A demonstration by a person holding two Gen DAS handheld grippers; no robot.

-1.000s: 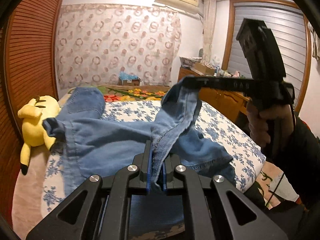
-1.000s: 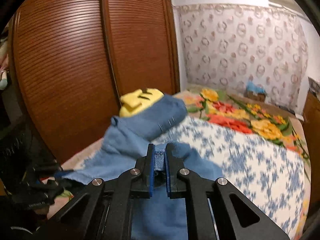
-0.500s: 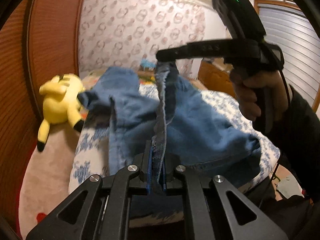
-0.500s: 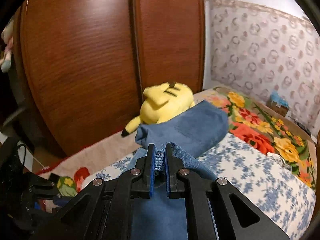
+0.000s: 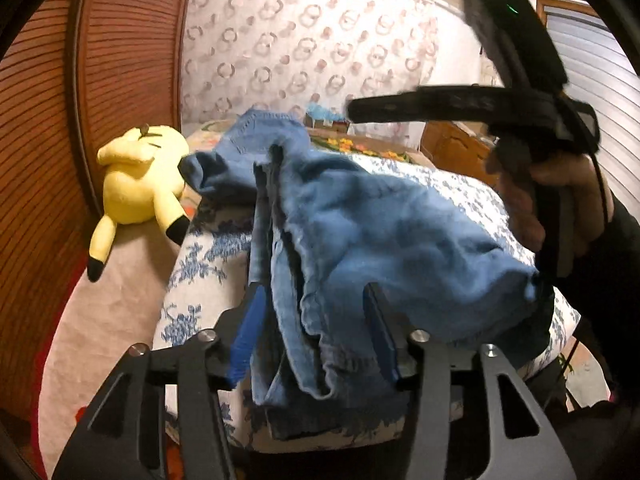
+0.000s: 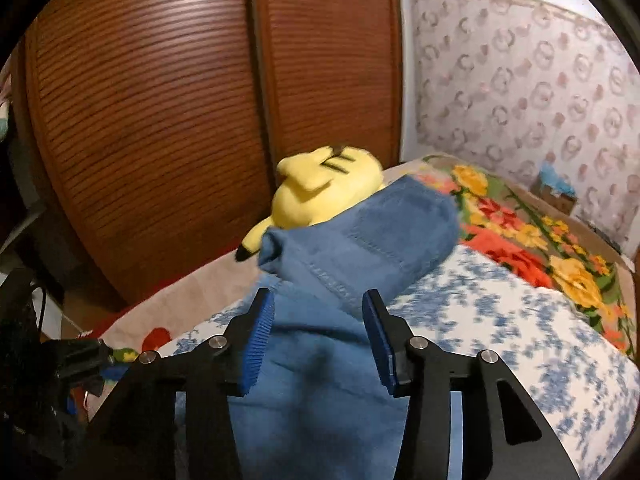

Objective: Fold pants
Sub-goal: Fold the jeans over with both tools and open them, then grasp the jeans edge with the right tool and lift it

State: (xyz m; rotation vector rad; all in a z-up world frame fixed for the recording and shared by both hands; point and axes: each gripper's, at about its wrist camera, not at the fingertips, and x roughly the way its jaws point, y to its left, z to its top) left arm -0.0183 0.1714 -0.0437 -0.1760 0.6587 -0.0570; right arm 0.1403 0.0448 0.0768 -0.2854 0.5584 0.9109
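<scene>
Nearest the left wrist camera, the left gripper (image 5: 316, 320) has just been opening; its blue pads stand apart, and a bunched denim edge of the pants (image 5: 384, 236) lies loose between them, neither pad pressing on it. The right gripper (image 6: 318, 328) has likewise just been opening, its pads spread with the denim lying between and below them, not clamped. In the left wrist view it shows from the side, above the far part of the pants, gripped by a hand (image 5: 560, 204) in a dark sleeve.

The pants lie in a rumpled heap on the bed (image 6: 500, 344), on its blue-flowered white cover, with one folded layer over another and a stitched pocket panel facing up at the far end. Just beyond that far end, touching or nearly touching the denim, a yellow plush toy (image 6: 324, 188) lies on the bed. Further along the bed from the pants spreads a bright flowered blanket (image 6: 528, 240). Behind the toy stands a slatted brown wardrobe (image 6: 160, 112), and past the bed hangs a ring-patterned curtain (image 5: 304, 48).
</scene>
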